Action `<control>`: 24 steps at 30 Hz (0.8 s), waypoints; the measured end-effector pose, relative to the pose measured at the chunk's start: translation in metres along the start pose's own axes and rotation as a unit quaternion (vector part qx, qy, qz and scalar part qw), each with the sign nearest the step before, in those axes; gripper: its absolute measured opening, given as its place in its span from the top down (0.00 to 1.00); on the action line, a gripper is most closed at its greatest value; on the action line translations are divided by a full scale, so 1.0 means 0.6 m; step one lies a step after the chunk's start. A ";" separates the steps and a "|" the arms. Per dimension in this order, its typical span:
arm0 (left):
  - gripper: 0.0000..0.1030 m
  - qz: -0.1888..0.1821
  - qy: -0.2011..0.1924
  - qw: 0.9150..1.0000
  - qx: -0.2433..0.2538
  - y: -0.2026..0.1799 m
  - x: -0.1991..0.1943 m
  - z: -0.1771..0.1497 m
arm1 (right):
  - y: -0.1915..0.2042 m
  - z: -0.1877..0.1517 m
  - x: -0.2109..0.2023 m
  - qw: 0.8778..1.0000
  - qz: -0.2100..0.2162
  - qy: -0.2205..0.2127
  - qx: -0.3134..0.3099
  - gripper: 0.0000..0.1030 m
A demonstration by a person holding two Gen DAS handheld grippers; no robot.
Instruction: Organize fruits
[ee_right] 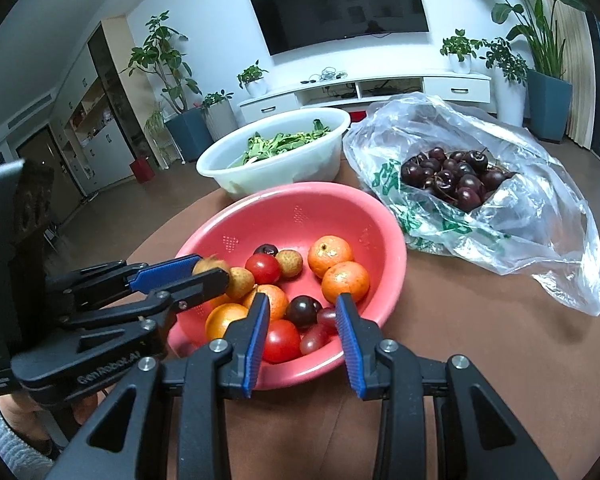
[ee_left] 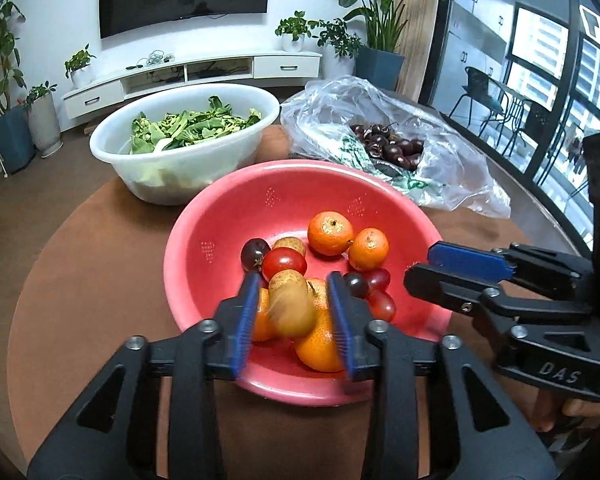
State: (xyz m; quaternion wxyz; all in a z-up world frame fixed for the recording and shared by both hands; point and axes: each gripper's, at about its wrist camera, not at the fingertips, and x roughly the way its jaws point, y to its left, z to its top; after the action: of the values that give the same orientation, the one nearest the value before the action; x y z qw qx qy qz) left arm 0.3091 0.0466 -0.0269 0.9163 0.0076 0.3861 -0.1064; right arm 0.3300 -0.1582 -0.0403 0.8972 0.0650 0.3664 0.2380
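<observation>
Though wide-open, tool (ee_left: 293, 282) seemingly around fruit (ee_left: 294, 314)

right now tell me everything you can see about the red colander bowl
The red colander bowl looks like plastic, round, with small clusters of drain holes in its wall. It sits upright on the brown table, close in front of the white bowl. Inside lie oranges, tomatoes, grapes and lychee-like fruits. Both grippers hover over its near rim.
</observation>
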 end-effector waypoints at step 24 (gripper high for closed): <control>0.17 0.065 -0.054 0.996 0.028 -0.082 -0.153 -0.098 | 0.025 -0.098 -0.131 0.999 -0.016 -0.033 0.000 0.54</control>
State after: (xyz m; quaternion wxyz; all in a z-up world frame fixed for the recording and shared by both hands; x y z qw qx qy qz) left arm 0.1954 0.0214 0.0005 0.9401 0.0525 0.3318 -0.0578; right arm 0.2352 -0.1855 -0.0290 0.9125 0.0672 0.3378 0.2208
